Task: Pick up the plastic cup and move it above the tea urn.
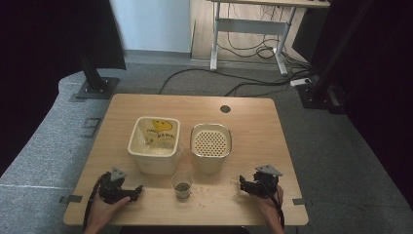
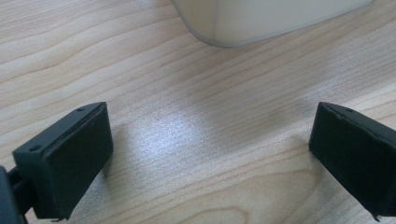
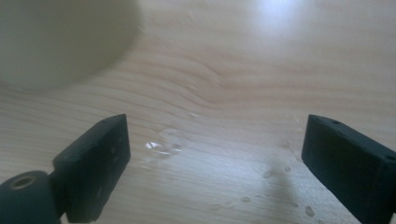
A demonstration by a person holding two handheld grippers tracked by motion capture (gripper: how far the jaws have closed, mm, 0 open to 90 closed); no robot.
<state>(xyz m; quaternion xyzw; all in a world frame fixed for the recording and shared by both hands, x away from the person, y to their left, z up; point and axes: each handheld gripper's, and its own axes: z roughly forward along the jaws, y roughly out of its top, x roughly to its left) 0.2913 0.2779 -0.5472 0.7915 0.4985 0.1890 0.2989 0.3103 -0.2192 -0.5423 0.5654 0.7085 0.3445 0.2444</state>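
We see a wooden table [image 1: 253, 122] carrying a cream bin [image 1: 154, 145] near its middle, a perforated cream basket [image 1: 210, 146] just beside it, and a small clear cup [image 1: 182, 185] by the near edge. Our left gripper [image 1: 138, 191] and right gripper [image 1: 240, 184] rest near the near corners, jaws wide, holding nothing.

Lab or recording studio: black curtains [image 1: 44, 29], stand bases [image 1: 96, 88], floor cables [image 1: 229, 80], height-adjustable desk [image 1: 253, 24].
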